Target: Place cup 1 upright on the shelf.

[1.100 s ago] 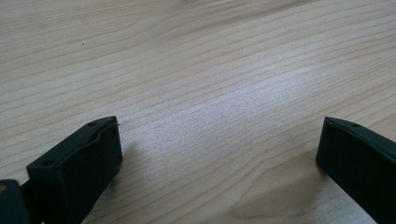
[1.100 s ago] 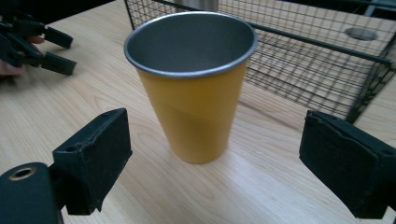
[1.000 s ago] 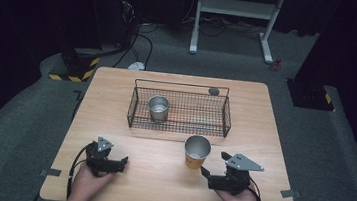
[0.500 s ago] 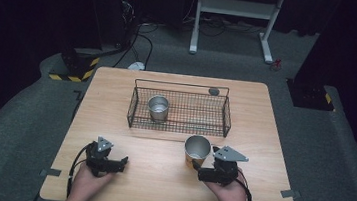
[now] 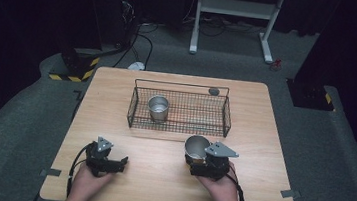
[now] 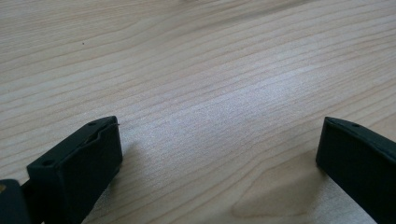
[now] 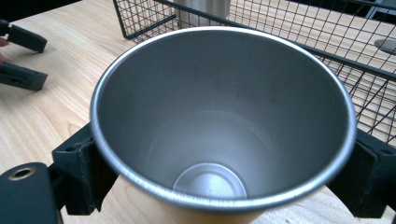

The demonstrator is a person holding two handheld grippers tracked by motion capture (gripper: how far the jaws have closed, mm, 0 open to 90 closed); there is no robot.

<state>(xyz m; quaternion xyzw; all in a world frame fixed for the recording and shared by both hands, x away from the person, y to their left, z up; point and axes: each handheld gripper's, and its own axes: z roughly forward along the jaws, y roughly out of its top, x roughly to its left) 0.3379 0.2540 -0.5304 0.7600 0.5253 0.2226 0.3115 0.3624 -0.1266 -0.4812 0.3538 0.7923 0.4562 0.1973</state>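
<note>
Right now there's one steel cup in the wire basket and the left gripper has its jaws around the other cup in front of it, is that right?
Not quite: it is the right gripper whose jaws flank the cup in front, as the right gripper view shows. The left gripper stands open over bare table. One steel cup does stand in the wire basket.

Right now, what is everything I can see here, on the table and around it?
Table: one, light wood, centre of the room.
Wire basket: one, black, far half of the table.
Metal cups: two, silver; one inside the basket at its left, one on the table in front of the basket, between the right gripper's jaws.
Small round disc: one, grey, behind the basket.
White stand: one, on the floor beyond the table.
Left gripper: black, open, near edge.
Right gripper: black, around the cup.
</note>
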